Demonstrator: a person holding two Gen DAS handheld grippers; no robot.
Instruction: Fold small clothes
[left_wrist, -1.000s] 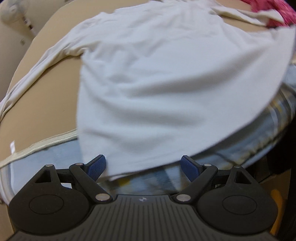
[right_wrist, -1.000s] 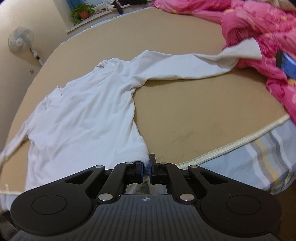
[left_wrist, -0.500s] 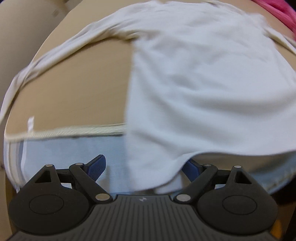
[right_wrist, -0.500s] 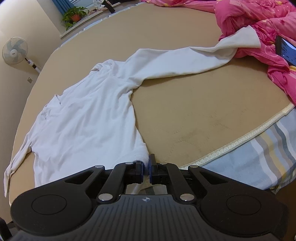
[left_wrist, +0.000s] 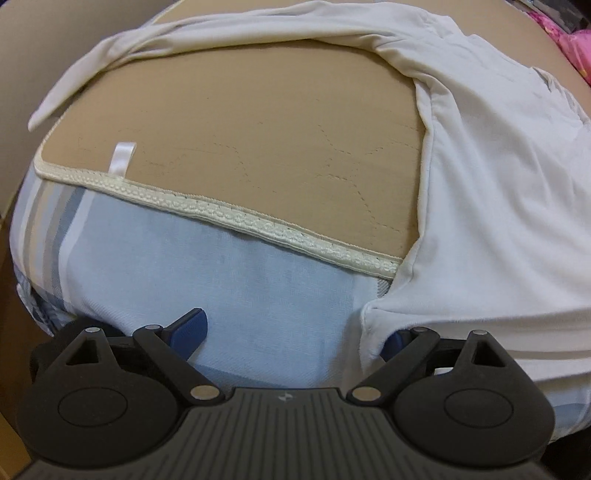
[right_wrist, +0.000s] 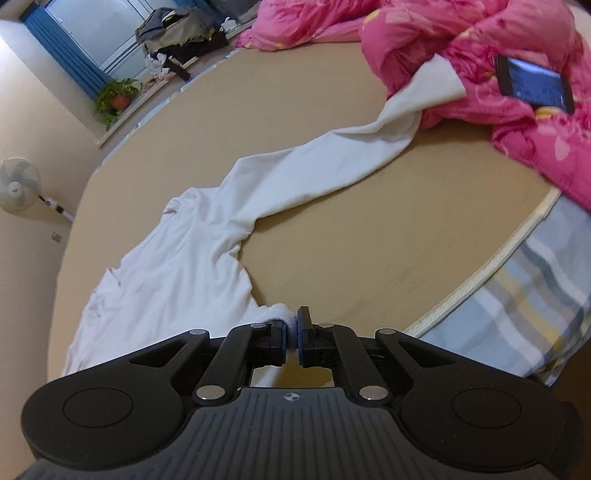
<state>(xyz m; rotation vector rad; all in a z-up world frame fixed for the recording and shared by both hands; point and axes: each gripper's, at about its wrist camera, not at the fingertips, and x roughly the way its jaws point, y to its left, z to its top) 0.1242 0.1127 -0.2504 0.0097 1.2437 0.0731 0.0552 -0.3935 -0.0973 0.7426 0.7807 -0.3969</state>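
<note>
A white long-sleeved shirt (right_wrist: 177, 273) lies spread on the tan bed pad (right_wrist: 369, 240). One sleeve (right_wrist: 332, 162) stretches away to the pink quilt. My right gripper (right_wrist: 291, 328) is shut on the shirt's near hem corner at the bed's edge. In the left wrist view the shirt (left_wrist: 498, 206) fills the right side, and its other hem corner hangs over the pad's lace edge. My left gripper (left_wrist: 291, 332) is open over the blue sheet, and that corner drapes in front of its right finger. The other sleeve (left_wrist: 221, 35) runs along the far left.
A crumpled pink quilt (right_wrist: 480, 55) with a dark phone (right_wrist: 532, 83) on it takes up the bed's far right. A striped blue sheet (left_wrist: 221, 280) hangs down the bed's side. A fan (right_wrist: 18, 182) and a potted plant (right_wrist: 114, 98) stand by the far wall.
My left gripper has slid left along the bed's edge and rolled, so the shirt now sits at the right of its view. The right gripper shifted a little, still gripping the hem.
</note>
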